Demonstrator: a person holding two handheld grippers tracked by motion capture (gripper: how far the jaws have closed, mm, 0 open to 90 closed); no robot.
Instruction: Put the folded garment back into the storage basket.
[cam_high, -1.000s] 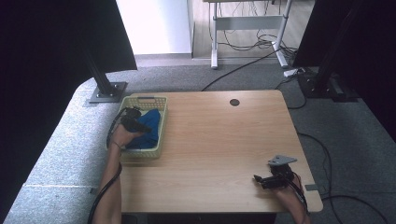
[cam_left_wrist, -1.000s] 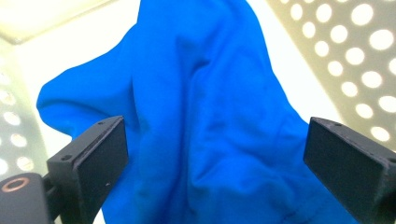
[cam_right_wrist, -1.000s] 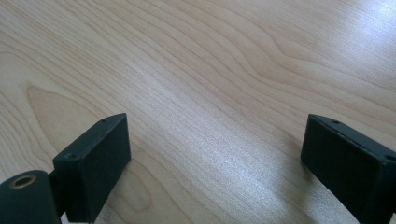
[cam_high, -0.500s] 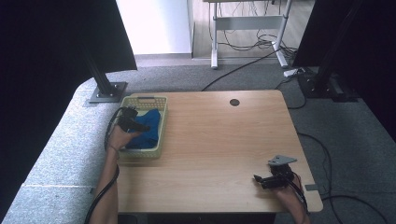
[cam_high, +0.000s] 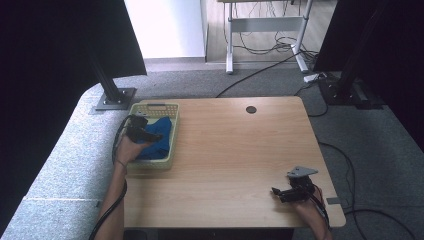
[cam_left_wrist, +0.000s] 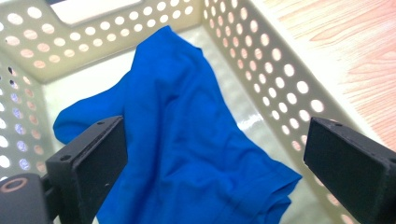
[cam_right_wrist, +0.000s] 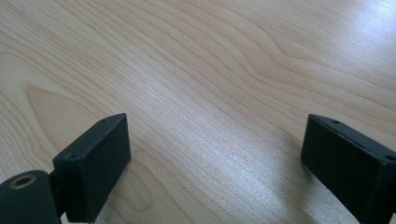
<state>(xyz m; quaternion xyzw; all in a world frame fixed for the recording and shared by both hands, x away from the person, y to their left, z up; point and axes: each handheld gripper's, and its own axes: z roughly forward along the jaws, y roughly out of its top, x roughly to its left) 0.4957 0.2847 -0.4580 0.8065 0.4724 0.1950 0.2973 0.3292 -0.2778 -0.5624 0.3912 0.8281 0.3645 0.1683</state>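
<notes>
One blue cloth (cam_left_wrist: 187, 140) | in basket (cam_left_wrist: 280, 70) | between spread left jaws

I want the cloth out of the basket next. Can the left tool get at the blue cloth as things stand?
Probably yes. The left tool is open, with its jaws wide either side of the blue cloth, which lies loose and uncovered in the perforated basket. The basket is open-topped and nothing lies between jaws and cloth.
</notes>
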